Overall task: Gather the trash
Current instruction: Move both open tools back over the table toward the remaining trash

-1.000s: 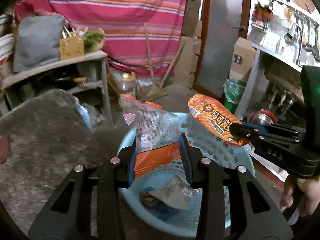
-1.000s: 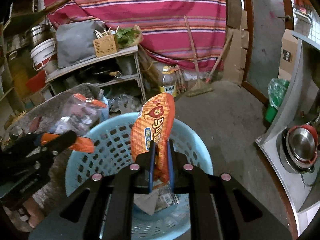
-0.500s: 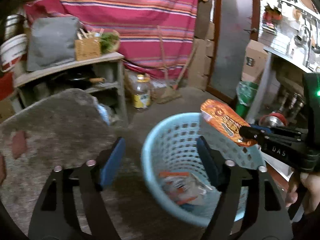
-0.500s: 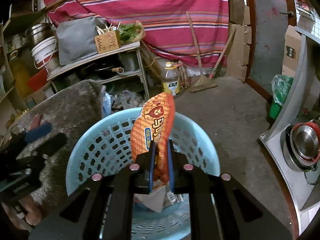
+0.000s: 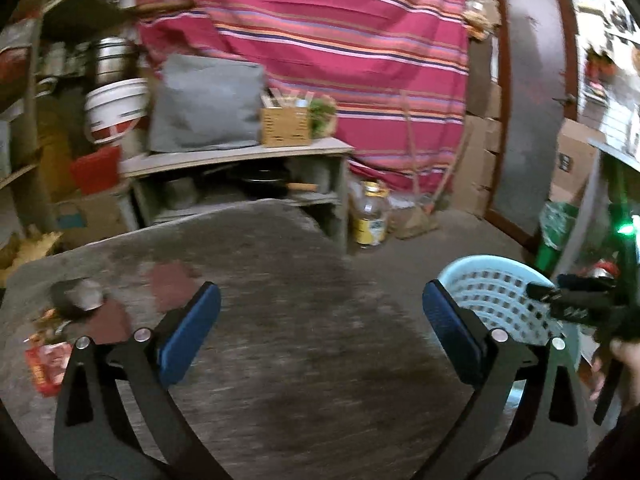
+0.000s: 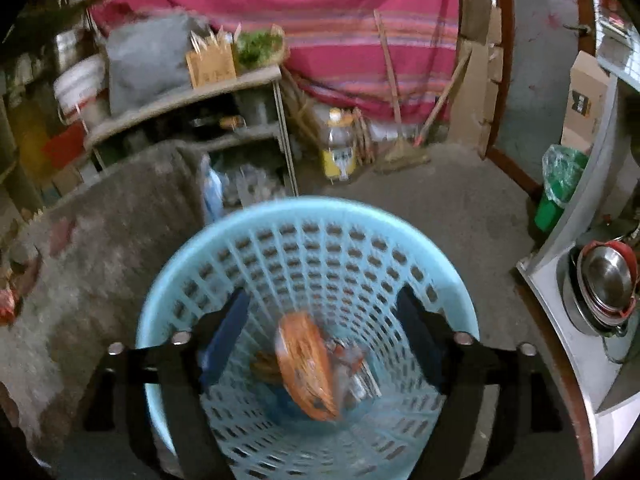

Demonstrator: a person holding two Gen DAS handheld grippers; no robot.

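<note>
left gripper [image 5: 322, 326] gaped wide, empty, over grey mat [image 5: 280, 320] | right gripper [image 6: 322, 322] wide above blue basket [image 6: 168, 300], nothing between fingers | orange snack bag [image 6: 306, 366] lay blurred inside basket among wrappers | red wrapper [image 5: 46, 364] on mat's left edge | oil bottle [image 6: 340, 148], broom beyond

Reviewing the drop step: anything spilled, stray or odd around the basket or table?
No spill by the blue basket: the orange snack bag lies inside with other wrappers. Both tongs, left and right, are open and empty. Stray trash remains at the grey table's left edge: a red wrapper and a dark crumpled piece.
</note>
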